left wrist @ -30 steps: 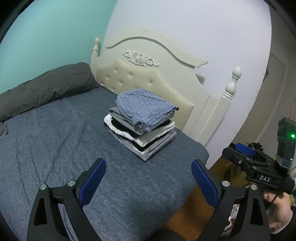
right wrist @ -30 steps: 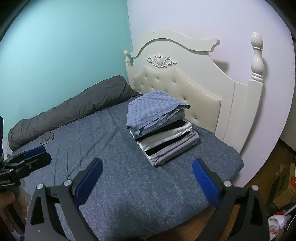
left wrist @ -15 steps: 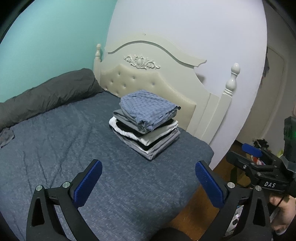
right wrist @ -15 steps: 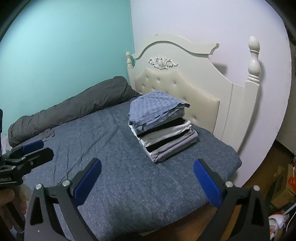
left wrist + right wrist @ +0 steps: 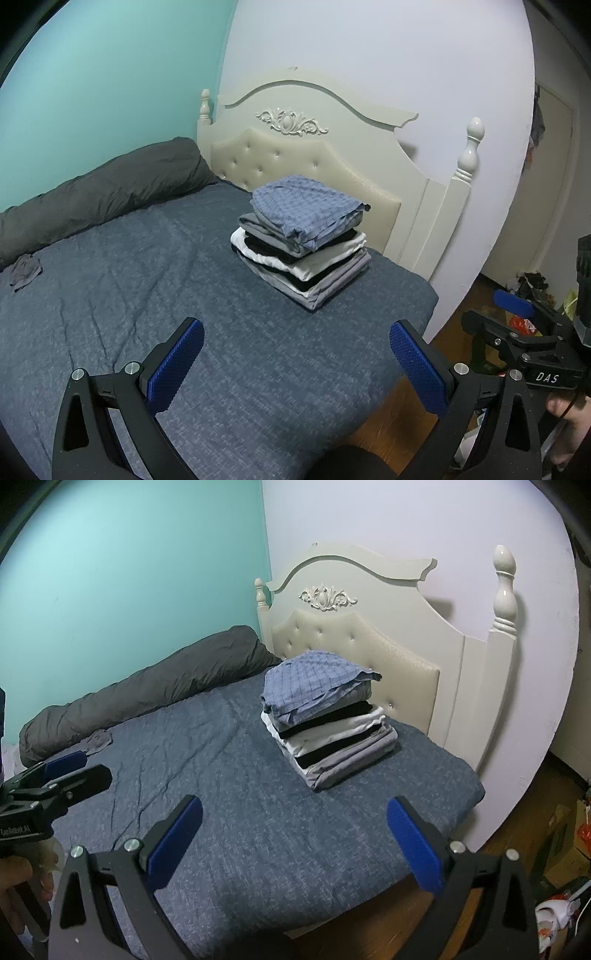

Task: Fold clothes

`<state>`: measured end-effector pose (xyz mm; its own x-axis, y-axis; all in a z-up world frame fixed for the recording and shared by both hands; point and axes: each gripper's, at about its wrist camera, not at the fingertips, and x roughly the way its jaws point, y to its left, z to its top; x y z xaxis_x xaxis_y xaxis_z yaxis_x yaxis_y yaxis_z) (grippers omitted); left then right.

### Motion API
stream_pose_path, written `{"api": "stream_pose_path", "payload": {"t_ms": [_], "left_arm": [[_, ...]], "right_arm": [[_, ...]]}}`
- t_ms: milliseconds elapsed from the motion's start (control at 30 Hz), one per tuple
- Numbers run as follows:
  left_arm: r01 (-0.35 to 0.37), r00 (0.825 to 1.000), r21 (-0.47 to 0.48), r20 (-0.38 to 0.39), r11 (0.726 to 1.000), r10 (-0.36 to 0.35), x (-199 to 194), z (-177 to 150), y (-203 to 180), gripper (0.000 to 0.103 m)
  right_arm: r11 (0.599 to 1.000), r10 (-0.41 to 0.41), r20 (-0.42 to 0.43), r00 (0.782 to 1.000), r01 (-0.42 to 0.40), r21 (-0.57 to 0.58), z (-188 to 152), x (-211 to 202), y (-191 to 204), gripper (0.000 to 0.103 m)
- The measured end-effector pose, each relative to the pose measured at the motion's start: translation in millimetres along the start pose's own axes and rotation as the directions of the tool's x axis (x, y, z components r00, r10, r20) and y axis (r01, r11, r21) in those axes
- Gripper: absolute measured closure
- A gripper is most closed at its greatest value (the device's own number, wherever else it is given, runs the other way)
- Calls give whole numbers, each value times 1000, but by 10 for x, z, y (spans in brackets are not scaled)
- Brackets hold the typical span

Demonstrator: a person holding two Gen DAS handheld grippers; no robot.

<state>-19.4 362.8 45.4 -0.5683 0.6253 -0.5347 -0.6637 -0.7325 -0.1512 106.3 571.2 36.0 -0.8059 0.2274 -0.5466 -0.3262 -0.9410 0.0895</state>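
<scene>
Currently both your tools are empty: left gripper with jaws spread wide over the blue bedspread, right gripper likewise wide apart, nothing between the pads of either.

Item, one stack of folded clothes, centre of frame, near the cream headboard; blue checked piece on top, grey, white and black layers beneath, exact count unclear.

Item, one small grey garment, crumpled, far left edge, beside the rolled dark duvet.

Advice: that loose piece looks like the only one left, so bring both grippers across, pinch two corners, and spread it flat before folding; keep clear of the stack.
</scene>
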Motion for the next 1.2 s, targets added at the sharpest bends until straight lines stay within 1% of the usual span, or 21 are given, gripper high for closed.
{"api": "stream_pose_path", "payload": {"t_ms": [167, 333, 500, 733, 900, 1200], "left_arm": [[4, 1000, -6, 2, 1000, -4, -44, -75, 14, 0], [-11, 1000, 27, 0, 1000, 11, -77, -148, -51, 0], [-6, 1000, 31, -2, 1000, 6, -122, -211, -86, 0], [-40, 999, 48, 25, 998, 39, -195, -264, -162, 0], [-52, 998, 36, 30, 998, 51, -225, -283, -157, 0], [-38, 999, 21, 29, 999, 38, -240, -303, -138, 0]], "right_arm": [[1000, 2, 5, 1000, -2, 1, -43, -17, -15, 2], [1000, -9, 11, 1000, 9, -6, -114, -40, -2, 2], [1000, -11, 14, 1000, 11, -8, -151, -64, -13, 2], [1000, -18, 16, 1000, 18, -11, -185, -81, -34, 2], [1000, -23, 19, 1000, 24, -4, -203, -83, -63, 2], [1000, -23, 26, 999, 23, -2, -246, -124, -35, 2]]}}
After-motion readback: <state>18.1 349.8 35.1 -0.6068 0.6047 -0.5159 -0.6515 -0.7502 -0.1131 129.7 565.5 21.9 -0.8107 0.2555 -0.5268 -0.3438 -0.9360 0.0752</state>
